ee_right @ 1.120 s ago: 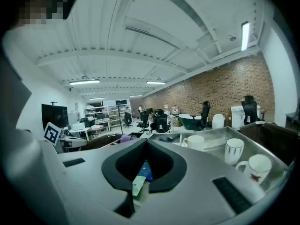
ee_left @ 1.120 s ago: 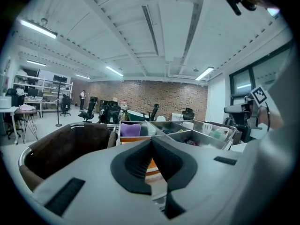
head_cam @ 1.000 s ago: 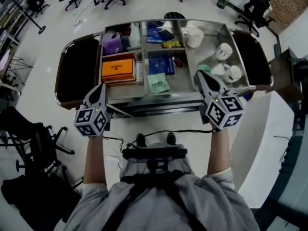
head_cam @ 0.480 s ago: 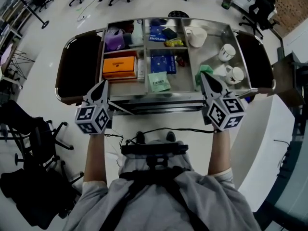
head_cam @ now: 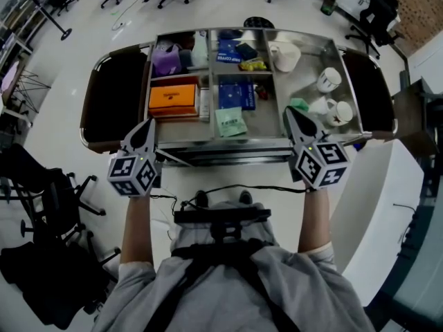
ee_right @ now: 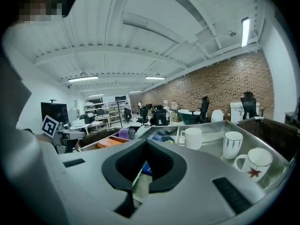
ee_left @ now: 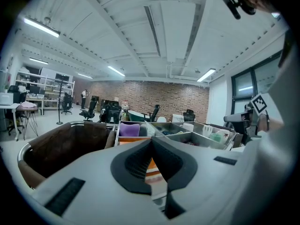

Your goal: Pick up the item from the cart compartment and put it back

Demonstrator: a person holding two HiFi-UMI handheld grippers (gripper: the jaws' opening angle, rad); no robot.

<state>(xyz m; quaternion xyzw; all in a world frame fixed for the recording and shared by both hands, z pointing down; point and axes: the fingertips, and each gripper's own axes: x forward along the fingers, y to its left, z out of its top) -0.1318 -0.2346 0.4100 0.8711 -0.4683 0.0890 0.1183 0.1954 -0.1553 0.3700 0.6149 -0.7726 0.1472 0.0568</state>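
A stainless-steel cart [head_cam: 308, 71] w/ divided compartments fills the middle of the head view. Dark brown end bins [head_cam: 111, 102] sit either side of the tray section. The person stands at the near edge, both arms fwd.

The left gripper [head_cam: 147, 123] hangs over the near-left rail, just short of the compartment w/ a flat orange box [head_cam: 172, 98]. Its fingers [ee_left: 133, 165] meet at the tips, nothing btwn them. The right gripper [head_cam: 288, 111] is over the near-right rail, beside the compartment w/ white ceramic mugs [head_cam: 328, 79]. Its fingers [ee_right: 125, 167] are closed tight too, and empty.

Contents, all lying in their compartments:
- orange box, near-left
- dark blue boxes [head_cam: 236, 94], centre
- mugs, right
- pale green packet [head_cam: 230, 122], near-centre, closest to the front rail
- purple pouch [head_cam: 166, 59], far-left

Progress: no item is off the cart and neither gripper touches anything. Which item is the target can't be told. The green packet and the orange box lie nearest the gripper tips.

This reads as the approach stage, or possibly just after a put-back; the frames don't settle which. If it's the approach, everything is left to do:
- spread one pair of fingers
- reach into a compartment
- grip and lift
- set the item back in the same compartment
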